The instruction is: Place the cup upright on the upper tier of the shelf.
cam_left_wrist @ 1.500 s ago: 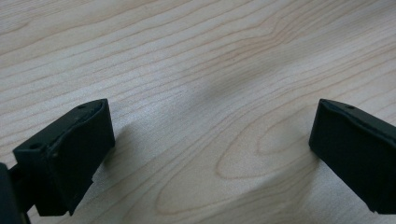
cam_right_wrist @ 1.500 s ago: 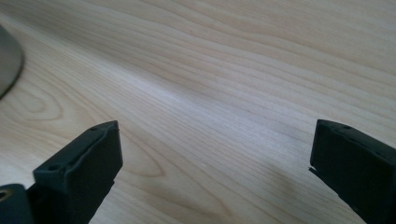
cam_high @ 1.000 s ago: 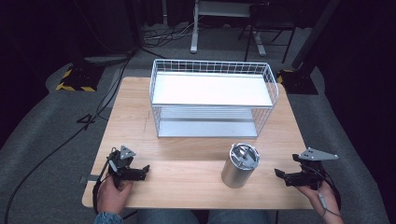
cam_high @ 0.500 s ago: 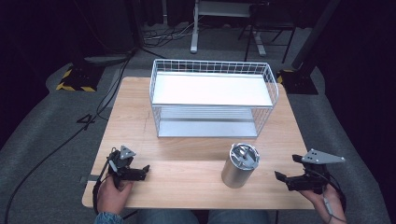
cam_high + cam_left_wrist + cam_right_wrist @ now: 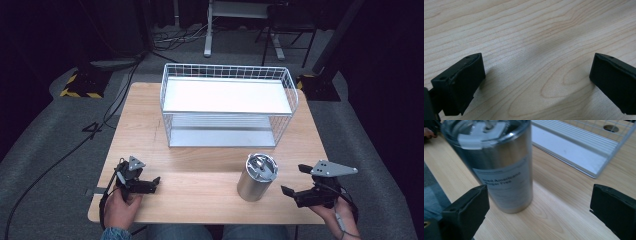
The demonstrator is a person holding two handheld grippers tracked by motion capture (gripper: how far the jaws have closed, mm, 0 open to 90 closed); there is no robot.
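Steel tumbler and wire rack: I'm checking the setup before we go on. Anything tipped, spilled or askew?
Nothing stands out. The steel tumbler stands upright with its lid on, and the wire rack sits square on the table, which looks dry. Both grippers are open.

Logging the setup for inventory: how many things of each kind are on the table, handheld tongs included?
Steel tumbler: 1
White wire rack: 1
Tongs, left and right: 2
Total: 4
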